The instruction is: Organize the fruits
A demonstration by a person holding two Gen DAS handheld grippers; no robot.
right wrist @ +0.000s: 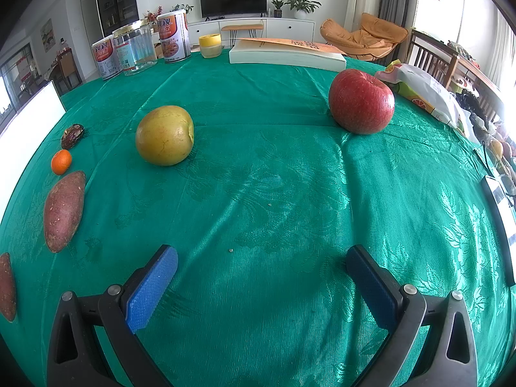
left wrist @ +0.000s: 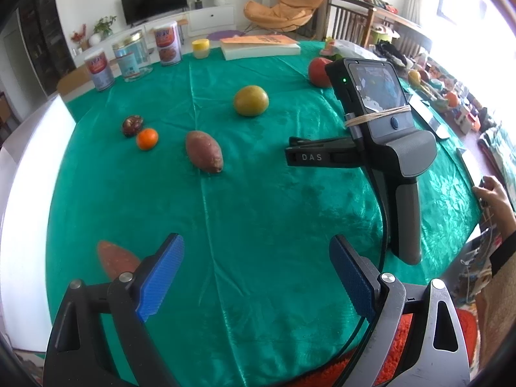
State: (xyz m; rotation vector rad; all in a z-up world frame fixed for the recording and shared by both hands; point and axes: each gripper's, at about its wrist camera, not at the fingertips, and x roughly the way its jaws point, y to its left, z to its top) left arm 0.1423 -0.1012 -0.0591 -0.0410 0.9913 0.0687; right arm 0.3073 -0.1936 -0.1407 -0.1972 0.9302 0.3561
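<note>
On the green tablecloth [right wrist: 274,193] lie a yellow-green round fruit [left wrist: 251,100] [right wrist: 164,135], a red apple [left wrist: 317,72] [right wrist: 361,101], a small tangerine [left wrist: 147,139] [right wrist: 61,161], a dark wrinkled fruit [left wrist: 132,125] [right wrist: 72,135] and two sweet potatoes [left wrist: 204,151] [left wrist: 116,259] [right wrist: 64,211] [right wrist: 6,287]. My left gripper [left wrist: 258,274] is open over bare cloth near the front edge. My right gripper [right wrist: 262,287] is open too, with nothing between its blue pads. In the left wrist view the right gripper [left wrist: 300,153] stands on its handle to the right, with no hand on it.
Along the back edge stand two cans [right wrist: 172,37], a glass jar [right wrist: 135,50], a yellow-lidded pot [right wrist: 210,46] and a thick book [right wrist: 287,53]. A snack bag [right wrist: 422,92] lies back right. A white board [left wrist: 32,209] flanks the left. A person's hand [left wrist: 493,193] rests at the right edge.
</note>
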